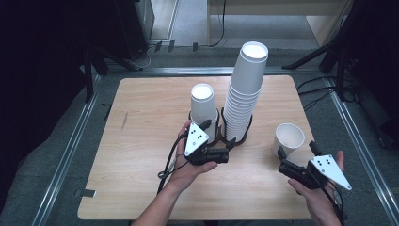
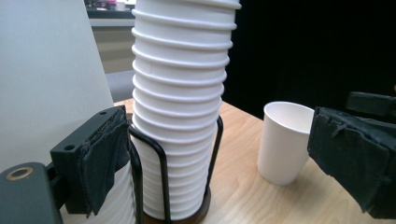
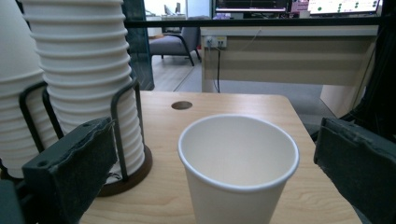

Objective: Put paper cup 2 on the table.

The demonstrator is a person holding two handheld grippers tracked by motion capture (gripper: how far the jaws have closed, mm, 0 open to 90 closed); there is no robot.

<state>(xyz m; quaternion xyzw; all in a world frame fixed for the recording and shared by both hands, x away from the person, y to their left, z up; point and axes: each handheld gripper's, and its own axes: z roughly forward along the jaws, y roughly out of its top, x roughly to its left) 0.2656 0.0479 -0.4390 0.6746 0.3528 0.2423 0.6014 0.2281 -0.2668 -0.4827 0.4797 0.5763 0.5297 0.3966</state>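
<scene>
The single cup (image 1: 289, 138) is standing upright on the table (image 1: 141, 165), right of the tall stack (image 1: 243, 89) in its wire holder (image 1: 235, 134). It is being framed by the right gripper (image 1: 288, 162), jaws spread, nothing grasped. The left gripper (image 1: 225, 147) is being held released near the short stack (image 1: 203, 106). A pickup step is likely being set up; closing in squarely around the cup wall is needed next. The cup's empty inside (image 3: 239, 151) is being revealed in the right gripper view.

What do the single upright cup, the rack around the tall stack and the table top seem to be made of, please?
Single cup: probably paper, matte white, with a thin rolled rim.
Rack: likely metal wire, painted glossy black, on a dark brown round base that may be wood.
Table top: light wood or wood-look laminate, pale grain lines, smooth finish.
</scene>
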